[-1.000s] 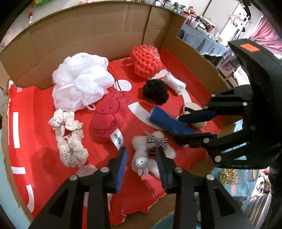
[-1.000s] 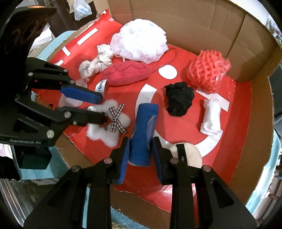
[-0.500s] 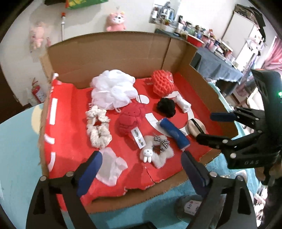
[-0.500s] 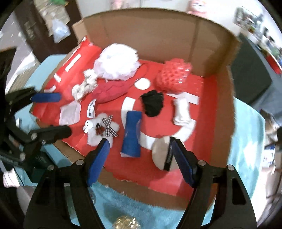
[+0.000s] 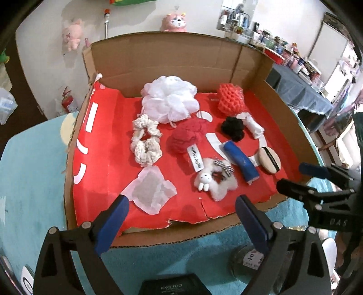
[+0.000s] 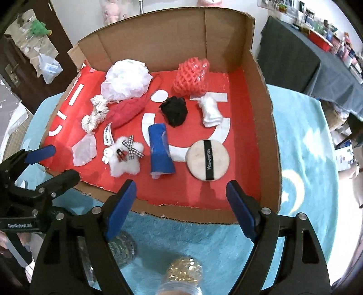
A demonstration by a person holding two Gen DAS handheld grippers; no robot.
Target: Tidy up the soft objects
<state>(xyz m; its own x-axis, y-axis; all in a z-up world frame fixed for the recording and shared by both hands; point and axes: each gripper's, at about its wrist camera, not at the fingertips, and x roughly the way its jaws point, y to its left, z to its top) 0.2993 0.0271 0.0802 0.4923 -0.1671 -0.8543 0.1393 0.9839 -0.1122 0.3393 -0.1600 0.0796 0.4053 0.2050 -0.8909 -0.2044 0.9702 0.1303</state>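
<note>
Glass jar (image 6: pixel 179 281) with gold contents: blurred, cut off by bottom edge. Shelf clutter (image 5: pixel 283 48) behind cardboard box (image 5: pixel 172 56): too small to identify. Powder puff (image 6: pixel 207 160) strap lettering illegible.

A white wall (image 5: pixel 140 20) rises behind the bench, with pink plush toys (image 5: pixel 72 37) on it. Right of that wall, a grey-draped table (image 5: pixel 301 95) carries crowded bottles (image 5: pixel 283 48).

cardboard box (image 5: pixel 172 59) open-fronted, three walls standing
</note>
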